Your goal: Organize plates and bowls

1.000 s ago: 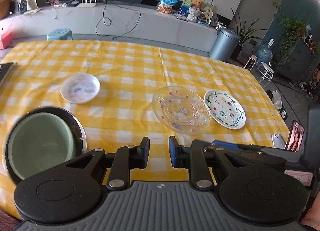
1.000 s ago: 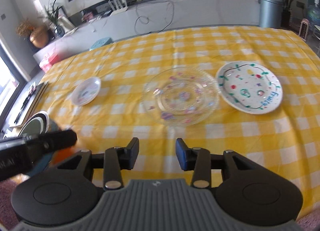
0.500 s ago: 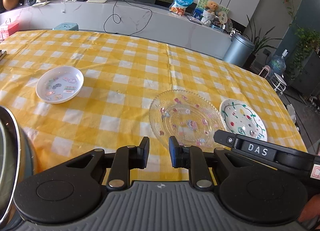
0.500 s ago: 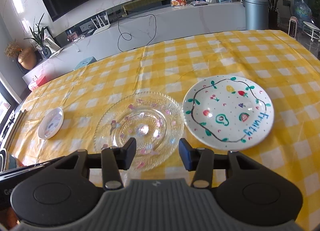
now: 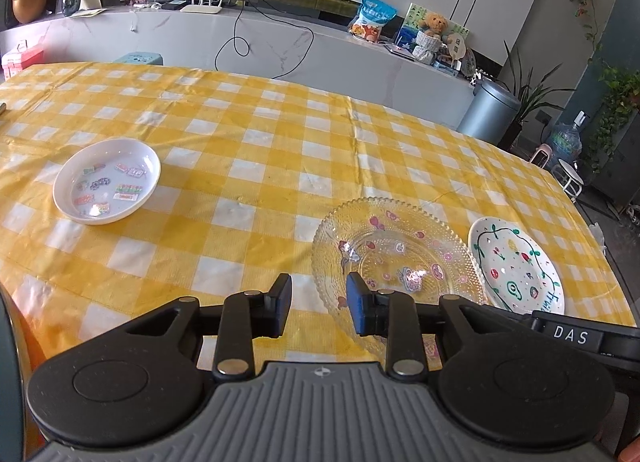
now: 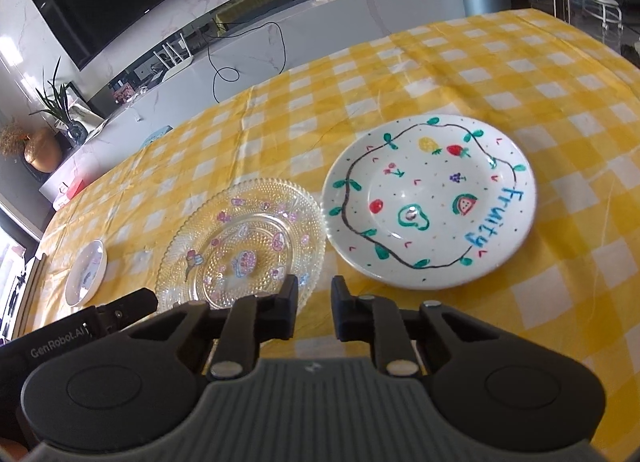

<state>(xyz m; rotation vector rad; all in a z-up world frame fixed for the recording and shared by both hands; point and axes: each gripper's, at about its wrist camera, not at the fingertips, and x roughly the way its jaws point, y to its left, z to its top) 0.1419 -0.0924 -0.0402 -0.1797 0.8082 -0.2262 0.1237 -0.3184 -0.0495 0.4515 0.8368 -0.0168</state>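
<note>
On the yellow checked tablecloth (image 5: 256,165), the glass plate (image 6: 244,246) is seen at eleven o'clock of the empty, parted right gripper (image 6: 314,312) and the painted plate (image 6: 430,197) at one, while the left gripper (image 5: 318,310) is likewise held apart, with the small white dish (image 5: 107,181) at ten.

Plates: one glass (image 5: 394,258), one painted (image 6: 428,201); one dish (image 5: 107,181).

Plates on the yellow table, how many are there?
3. A small white plate sits far left, a clear glass plate in the middle, and a fruit-painted plate right beside it. Others may be out of view.
</note>
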